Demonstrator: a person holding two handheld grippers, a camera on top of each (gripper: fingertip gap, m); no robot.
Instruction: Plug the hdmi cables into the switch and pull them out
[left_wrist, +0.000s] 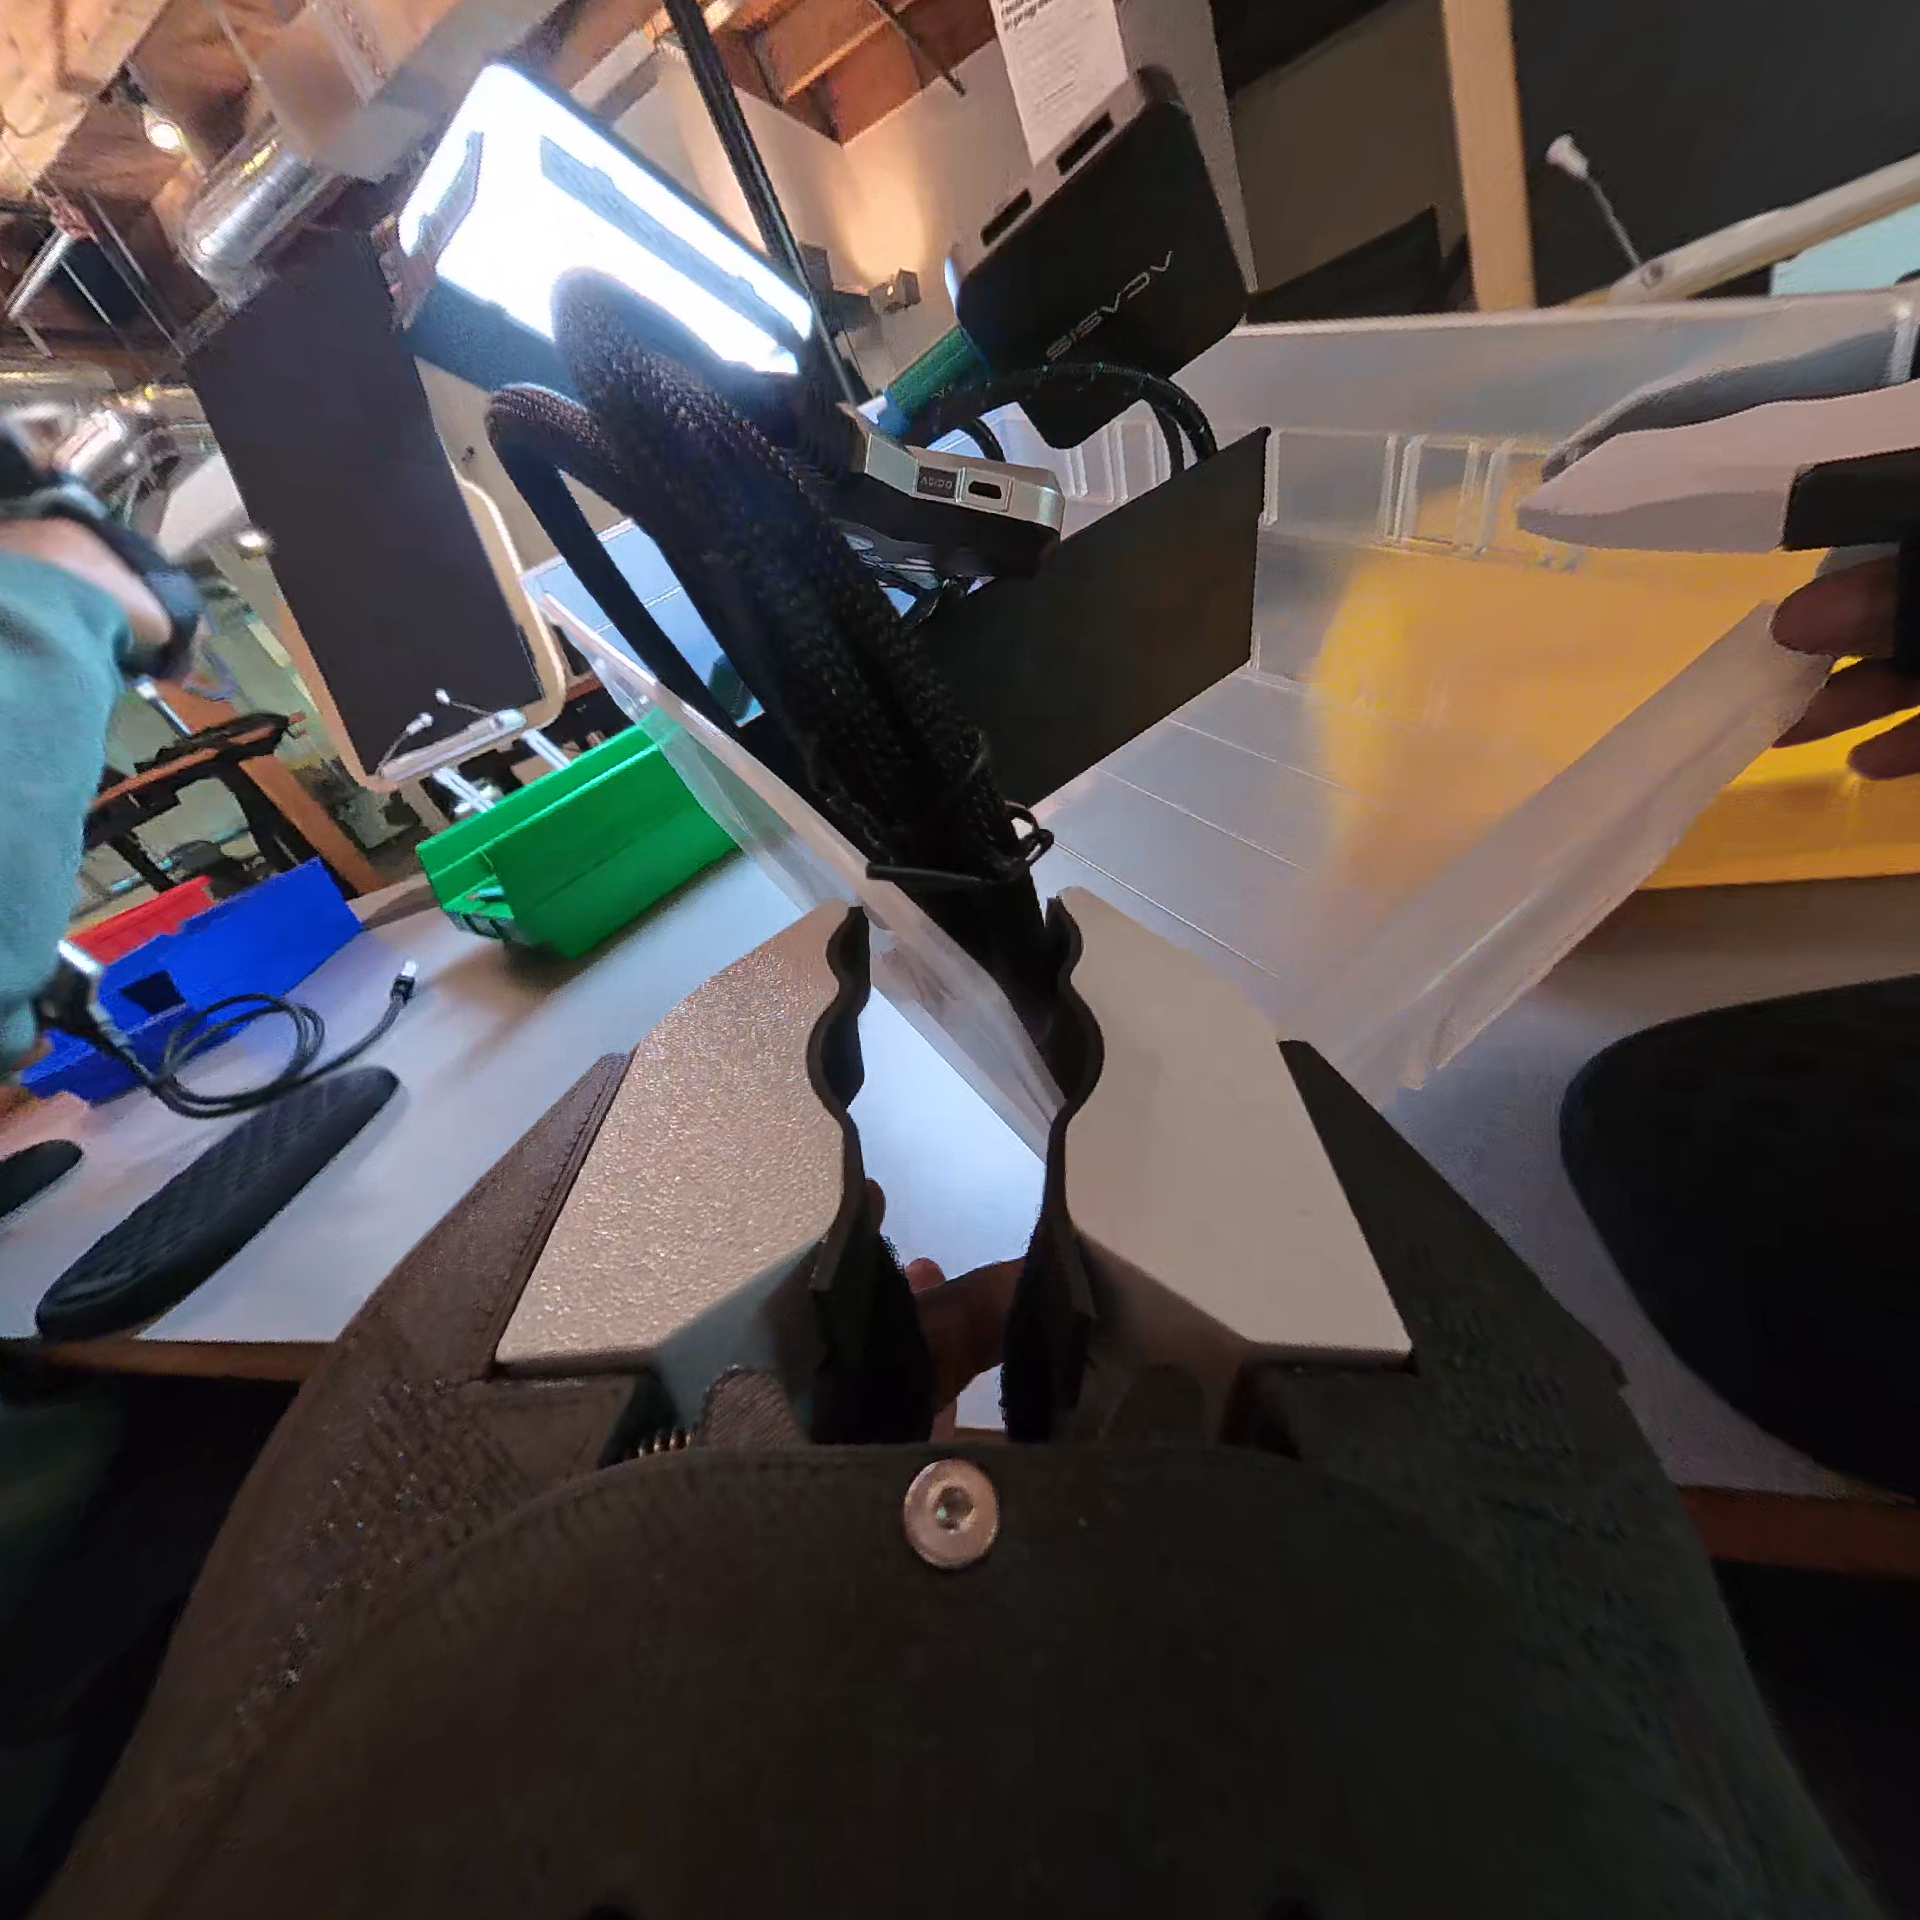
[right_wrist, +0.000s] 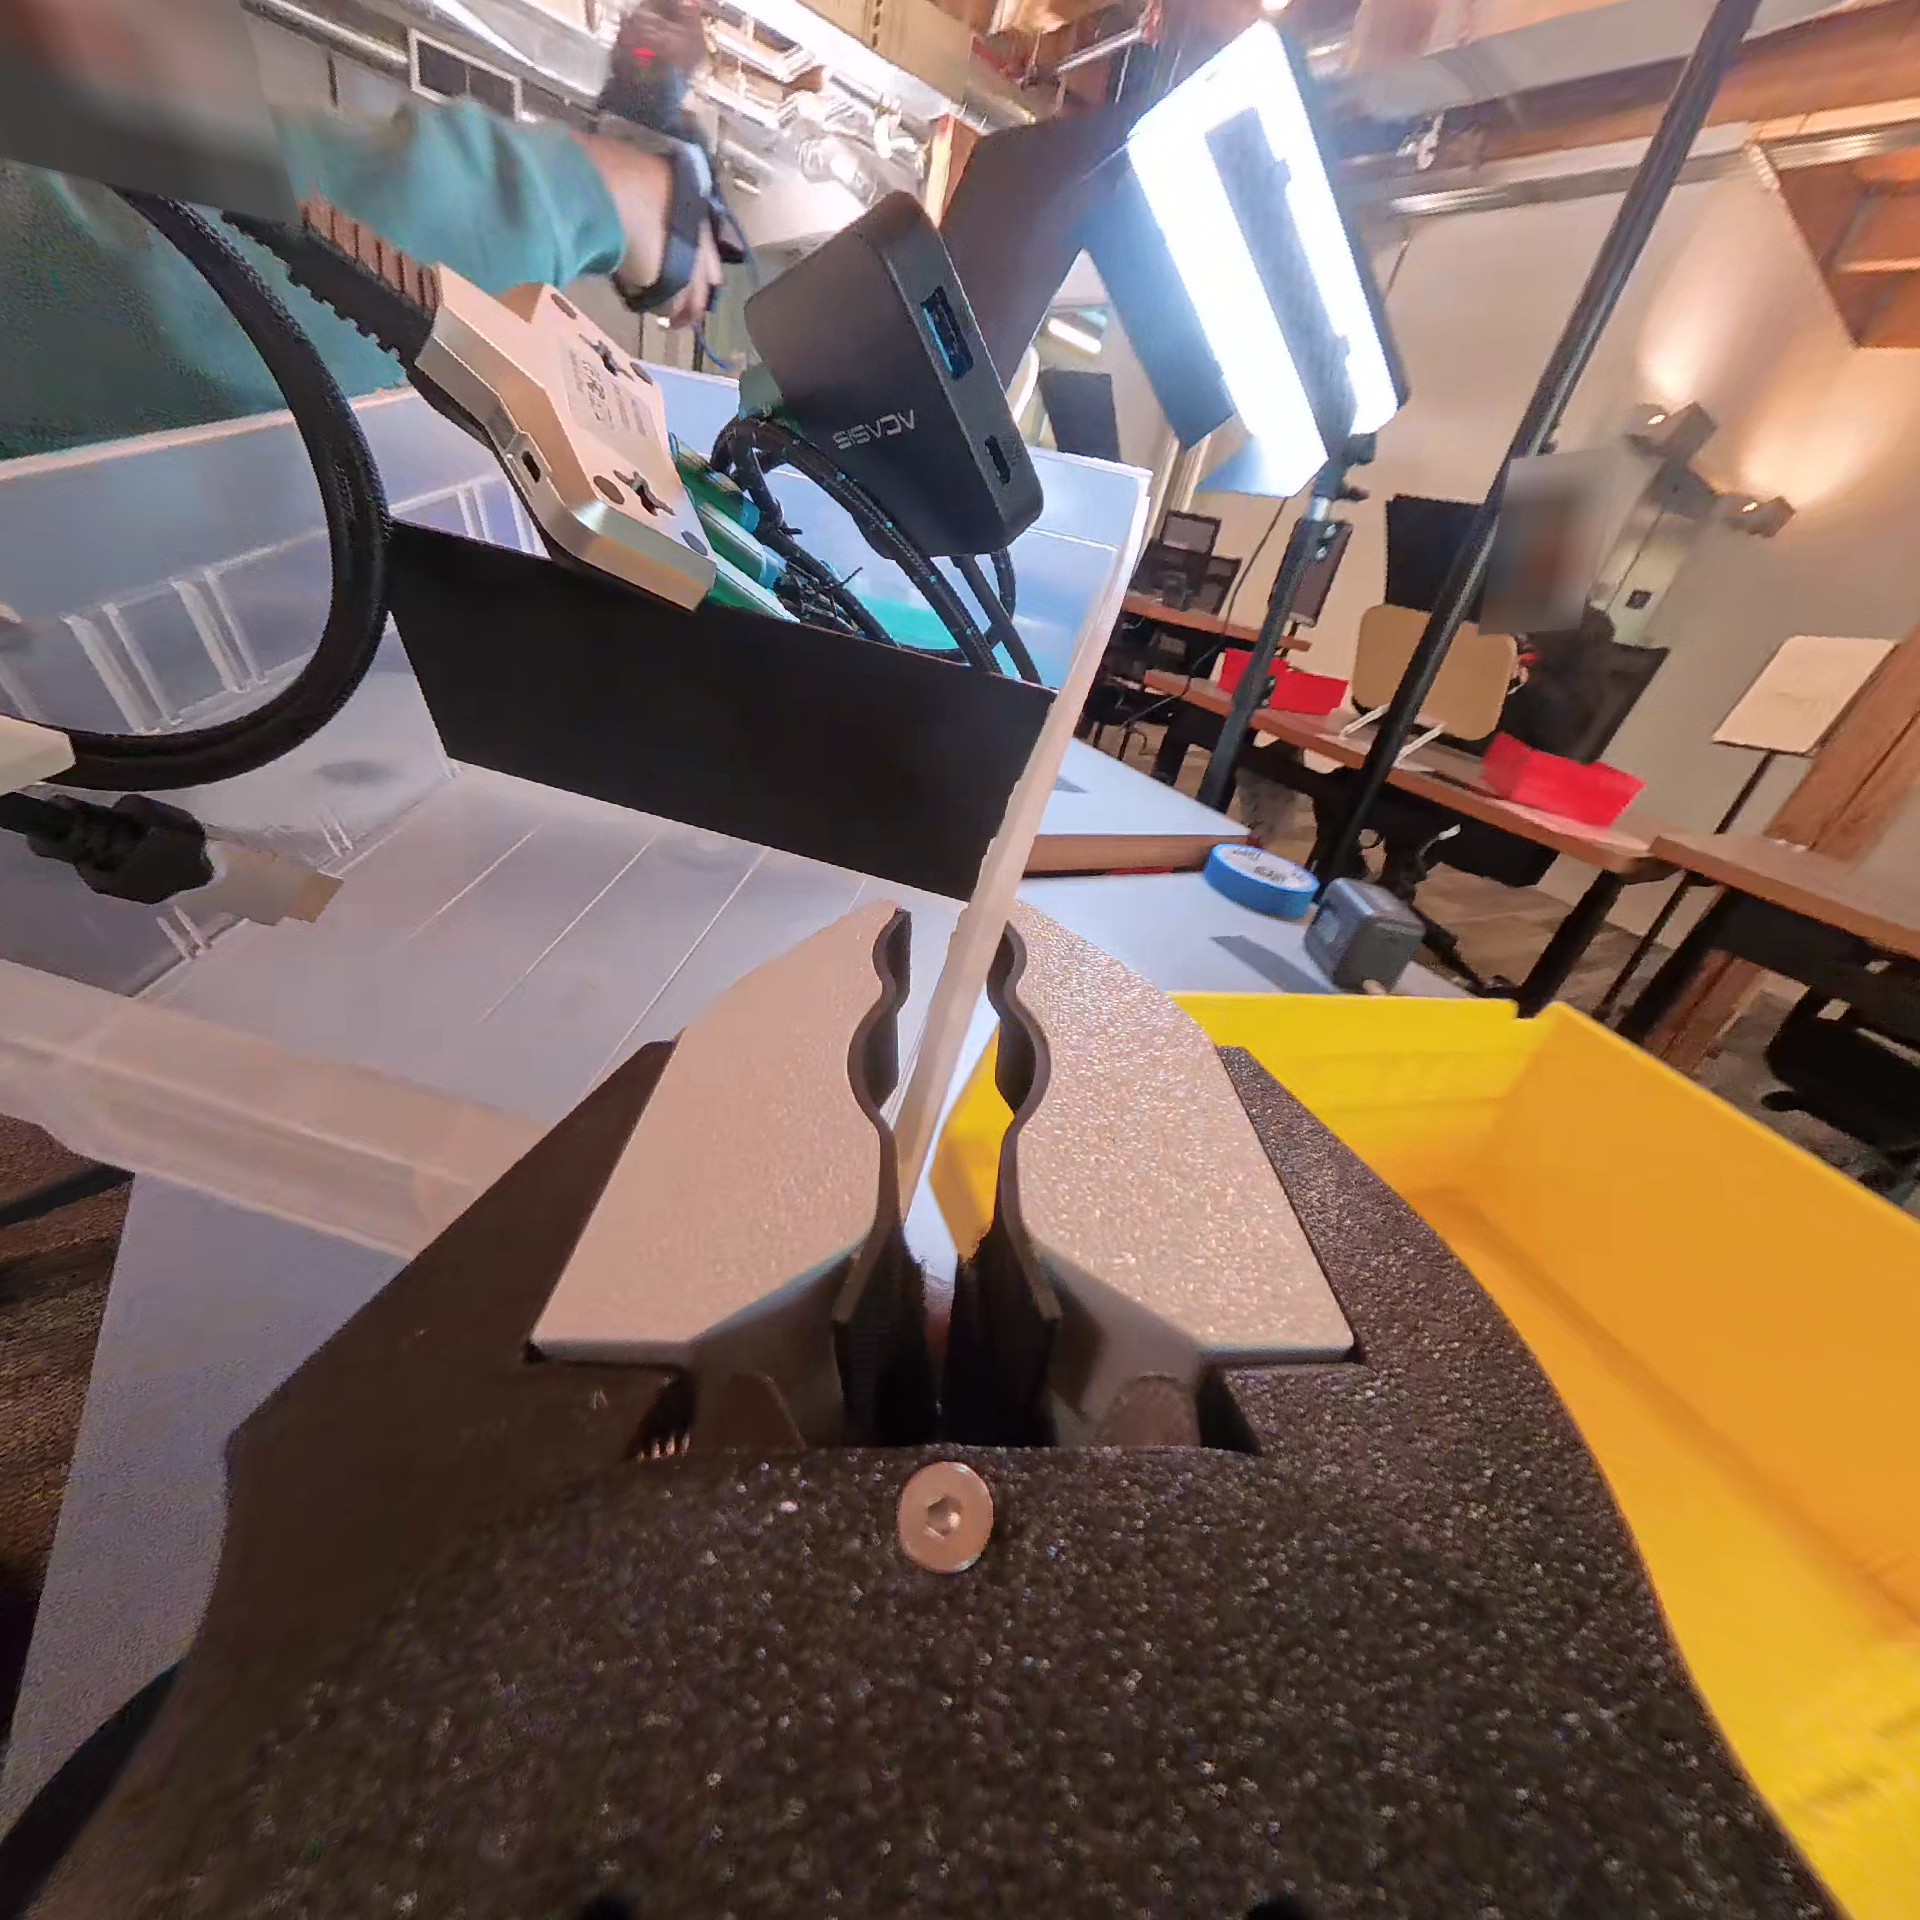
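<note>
Both tongs clamped on clear plastic bin walls: left tongs (left_wrist: 956, 940), right tongs (right_wrist: 951, 961). Black HDMI switch box (right_wrist: 894, 384) with braided black cables (left_wrist: 790, 644) ahead, inside bin (left_wrist: 1351, 748). Grey worktop (left_wrist: 499, 1091) below; yellow bin (right_wrist: 1558, 1299) right; bright light panel (right_wrist: 1257, 239) beyond.

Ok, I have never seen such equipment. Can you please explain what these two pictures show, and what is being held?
There is no robot here. A person holds a two-finger gripper in each hand, and each gripper has a camera looking along its fingers. One picture comes from the left gripper, the other from the right gripper.

Each appears to have its jaws closed on one side wall of the same clear bin. A cable also runs between the left jaws.

In the bin, behind a black divider, are a silver switch, a black adapter box and braided black cables. A yellow bin stands beside it on the grey table.
</note>
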